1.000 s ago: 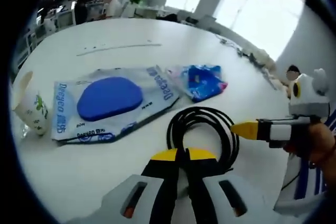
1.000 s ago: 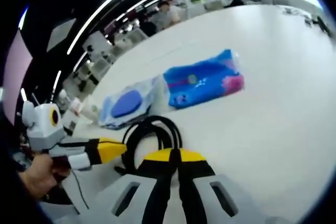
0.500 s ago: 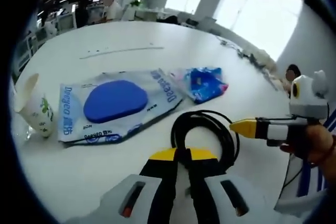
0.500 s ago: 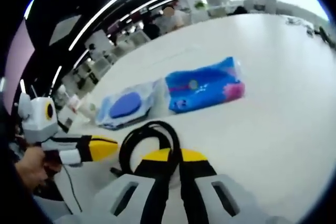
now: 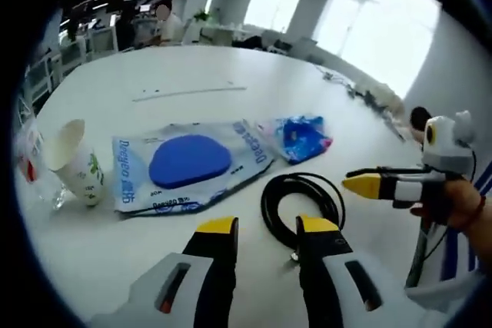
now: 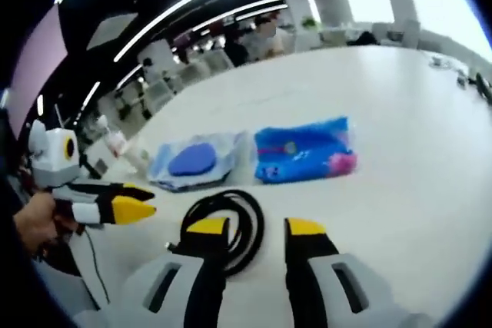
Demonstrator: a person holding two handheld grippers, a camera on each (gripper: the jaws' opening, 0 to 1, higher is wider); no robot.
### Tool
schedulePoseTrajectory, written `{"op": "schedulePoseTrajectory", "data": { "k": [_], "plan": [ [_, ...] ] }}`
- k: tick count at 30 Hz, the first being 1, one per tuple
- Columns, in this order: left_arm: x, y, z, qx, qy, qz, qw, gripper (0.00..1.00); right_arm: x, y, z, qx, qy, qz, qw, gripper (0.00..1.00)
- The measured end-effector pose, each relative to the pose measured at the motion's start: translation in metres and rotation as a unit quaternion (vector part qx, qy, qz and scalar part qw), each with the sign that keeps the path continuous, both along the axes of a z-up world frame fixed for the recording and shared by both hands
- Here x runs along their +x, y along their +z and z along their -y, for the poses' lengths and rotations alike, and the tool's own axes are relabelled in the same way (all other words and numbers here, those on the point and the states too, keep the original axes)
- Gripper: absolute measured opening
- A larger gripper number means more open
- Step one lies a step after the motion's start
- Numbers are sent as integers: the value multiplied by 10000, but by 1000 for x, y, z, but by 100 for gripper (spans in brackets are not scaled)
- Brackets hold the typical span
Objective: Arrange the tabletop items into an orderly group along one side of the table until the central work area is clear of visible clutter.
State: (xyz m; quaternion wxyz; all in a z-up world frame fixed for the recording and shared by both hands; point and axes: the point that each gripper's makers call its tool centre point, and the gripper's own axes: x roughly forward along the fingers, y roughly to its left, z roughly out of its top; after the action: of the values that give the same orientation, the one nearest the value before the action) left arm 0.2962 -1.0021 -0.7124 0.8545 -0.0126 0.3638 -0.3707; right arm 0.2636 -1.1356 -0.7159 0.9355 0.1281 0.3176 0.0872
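A coiled black cable (image 5: 300,180) lies on the white table (image 5: 192,74), just beyond my left gripper (image 5: 269,228), whose yellow-tipped jaws stand open and empty. Behind the coil lie a wipes pack with a blue oval lid (image 5: 191,163) and a blue snack bag (image 5: 301,136). A paper cup (image 5: 75,165) stands at the left. My right gripper (image 5: 360,183) comes in from the right, held by a hand. In the right gripper view, my right gripper (image 6: 256,228) is open over the near edge of the cable (image 6: 231,196), with the snack bag (image 6: 304,150) and the wipes pack (image 6: 196,160) beyond it. My left gripper (image 6: 138,201) shows at the left.
A clear cup (image 5: 29,155) stands left of the paper cup near the table edge. A thin line of small things (image 5: 188,91) lies far across the table. Desks and a seated person are in the office behind. The table (image 6: 400,113) is bare to the right.
Both grippers were shut and now stand open. Both cameras have pulled back and up from the cable, so more of the table shows. The items on the table have not moved.
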Motion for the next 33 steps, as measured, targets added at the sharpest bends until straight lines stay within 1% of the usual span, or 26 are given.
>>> {"op": "schedulePoseTrajectory", "data": {
  "k": [4, 6, 8, 11, 13, 15, 17, 20, 23, 26, 28, 29, 33],
  "plan": [
    [-1, 10, -7, 6, -108, 224, 9997, 42, -4, 15, -6, -227, 392, 163, 9988, 38],
    [-2, 15, -10, -21, -118, 274, 9996, 46, -7, 22, -10, -294, 557, 188, 9978, 43],
    [-3, 19, -13, -37, -128, 295, 9995, 50, -9, 27, -14, -352, 711, 248, 9965, 46],
    [-5, 28, -21, -72, -111, 408, 9991, 57, -13, 38, -23, -456, 1008, 337, 9933, 52],
    [-6, 33, -28, -84, -81, 452, 9989, 60, -16, 44, -27, -605, 1216, 371, 9900, 57],
    [-5, 40, -31, -145, -100, 622, 9979, 63, -18, 49, -31, -703, 1385, 421, 9870, 60],
    [-7, 42, -38, -7, -152, 667, 9977, 67, -19, 53, -34, -685, 1449, 409, 9862, 64],
    [-11, 47, -48, 68, -218, 762, 9968, 74, -23, 60, -40, -692, 1578, 465, 9839, 68],
    [-15, 52, -58, 19, -214, 770, 9968, 77, -26, 67, -43, -724, 1705, 538, 9812, 73],
    [-22, 59, -69, -75, -201, 792, 9966, 82, -31, 74, -43, -704, 1751, 583, 9803, 79],
    [-26, 61, -82, -95, -143, 818, 9965, 84, -33, 77, -42, -687, 1757, 598, 9802, 84],
    [-28, 61, -90, -54, -126, 812, 9966, 84, -36, 80, -42, -680, 1779, 612, 9798, 85],
    [-32, 65, -114, 39, -2, 887, 9961, 89, -42, 87, -40, -700, 1844, 651, 9782, 89]
  ]
}}
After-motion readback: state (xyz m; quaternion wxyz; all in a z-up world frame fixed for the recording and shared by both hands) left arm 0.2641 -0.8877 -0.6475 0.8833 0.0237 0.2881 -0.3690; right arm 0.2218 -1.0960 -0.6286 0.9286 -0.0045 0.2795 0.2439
